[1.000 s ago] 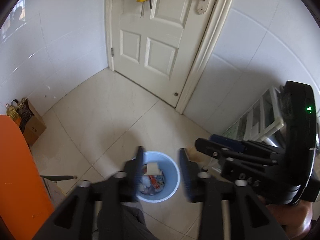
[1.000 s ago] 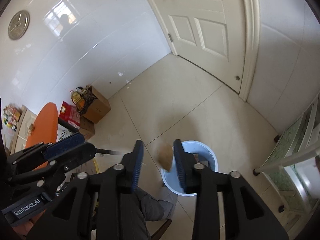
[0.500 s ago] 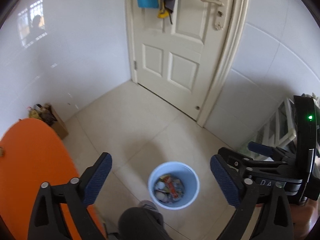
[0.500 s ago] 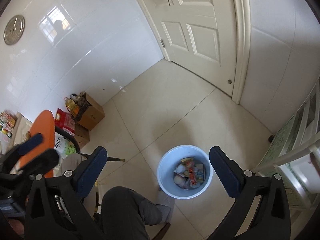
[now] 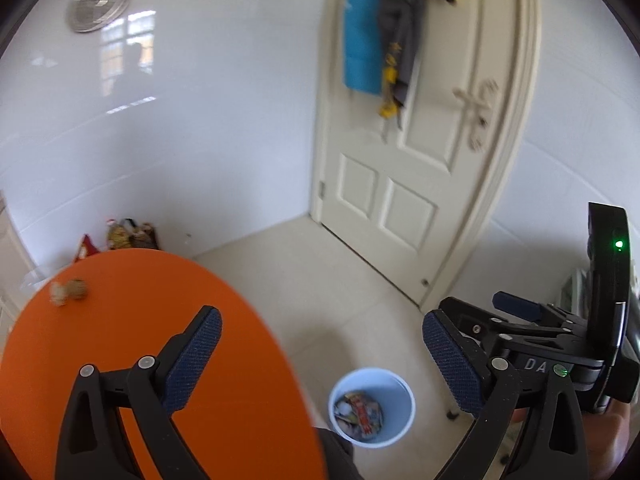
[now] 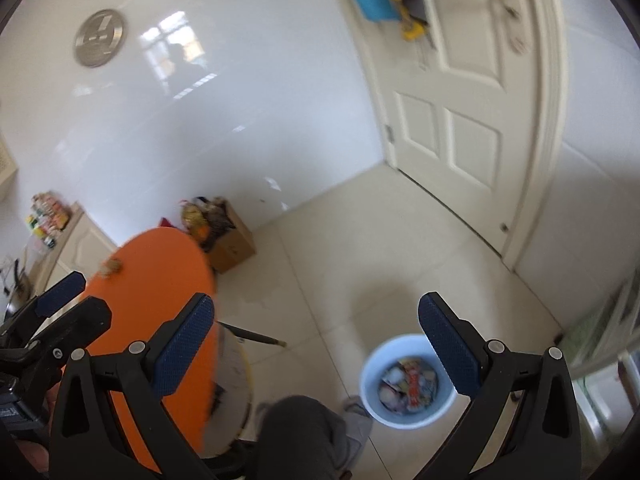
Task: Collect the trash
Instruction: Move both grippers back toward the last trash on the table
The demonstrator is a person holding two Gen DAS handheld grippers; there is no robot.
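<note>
Two grippers hang in the air above the floor, both spread wide with nothing between their blue pads. The left gripper (image 5: 320, 356) sits over the edge of the round orange worktop (image 5: 120, 320), and the right gripper (image 6: 314, 342) is held beside it, its black body also showing at the right rim of the left wrist view. Below them a pale blue trash bin (image 5: 371, 406) stands upright on the tiled floor (image 5: 320, 280), just beside the worktop's edge and near the person's dark-trousered knee (image 6: 296, 432). The bin holds a heap of crumpled wrappers (image 6: 408, 384), red, white and yellow among them. On the far part of the worktop lie two small brownish scraps (image 5: 68, 291), close together and blurred, well apart from both grippers. A cardboard box (image 6: 232, 242) stuffed with bags stands against the white wall behind the worktop. A white panelled door (image 5: 420, 160) with clothes hung on it closes the corner.
</note>
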